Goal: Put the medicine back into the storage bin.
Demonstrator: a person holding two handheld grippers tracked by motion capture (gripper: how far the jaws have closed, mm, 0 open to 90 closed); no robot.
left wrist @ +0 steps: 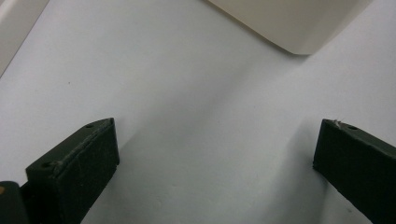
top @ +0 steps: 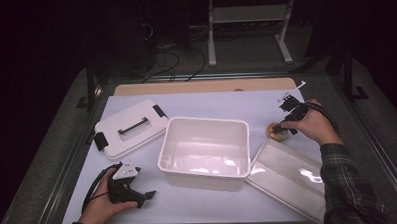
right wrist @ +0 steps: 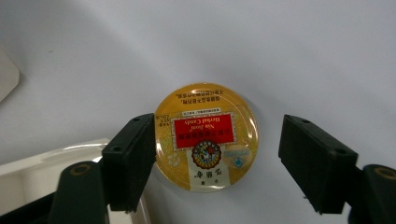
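A round yellow candy tin [right wrist: 205, 135] with a red label lies flat on the white tabletop, right of the white bin [top: 207, 120]. In the high view the tin [top: 276, 131] sits just under my right gripper [top: 284, 124]. That right gripper [right wrist: 217, 144] points down over it with its jaws open on either side of the tin; the left jaw overlaps the tin's edge and the right jaw stands clear of it. My left gripper [top: 147, 198] rests near the table's front left. Nothing lies between the open left gripper's [left wrist: 215, 140] jaws but bare table.
The empty white bin's corner [left wrist: 289, 23] lies ahead of the left gripper. A white lid with a black handle [top: 131, 127] lies at the back left. A clear lid [top: 288, 174] lies at the front right, its edge [right wrist: 37, 168] close to the tin.
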